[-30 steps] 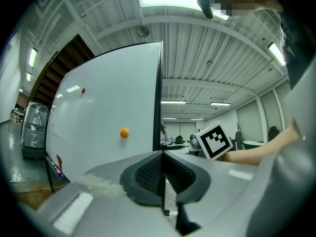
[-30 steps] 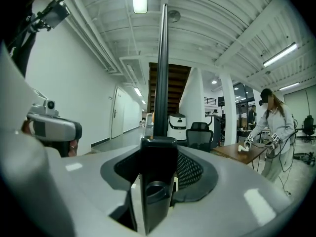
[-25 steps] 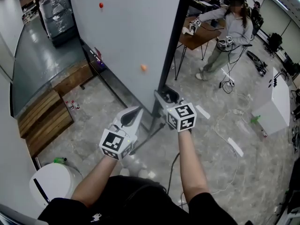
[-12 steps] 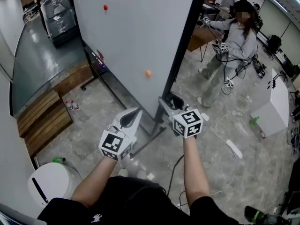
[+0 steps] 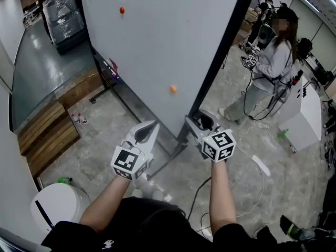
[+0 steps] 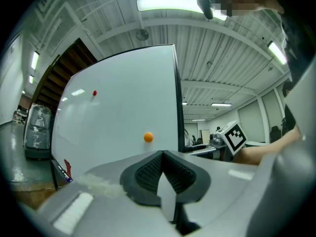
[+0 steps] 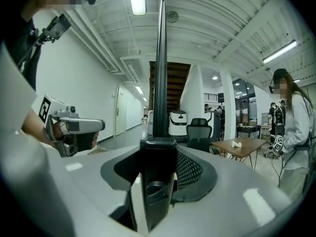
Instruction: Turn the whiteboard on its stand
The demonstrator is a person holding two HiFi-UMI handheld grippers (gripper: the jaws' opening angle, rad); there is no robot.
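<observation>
grey-clad person (image 5: 270, 62) stands beside whiteboard (image 5: 157, 35)

Far right: a person in a grey top (image 5: 273, 62), standing. Near that, a white box (image 5: 304, 117) on the grey floor (image 5: 100, 140). Left: brown wooden boards (image 5: 50, 133), two little bottles (image 5: 80, 119) just beside. Near left: a round white bin (image 5: 58, 203) and a green bottle (image 5: 65, 180). Far left: something big wrapped in plastic (image 5: 63, 12). Far off: a brown table (image 7: 242, 144), a dark chair (image 7: 200, 135).
</observation>
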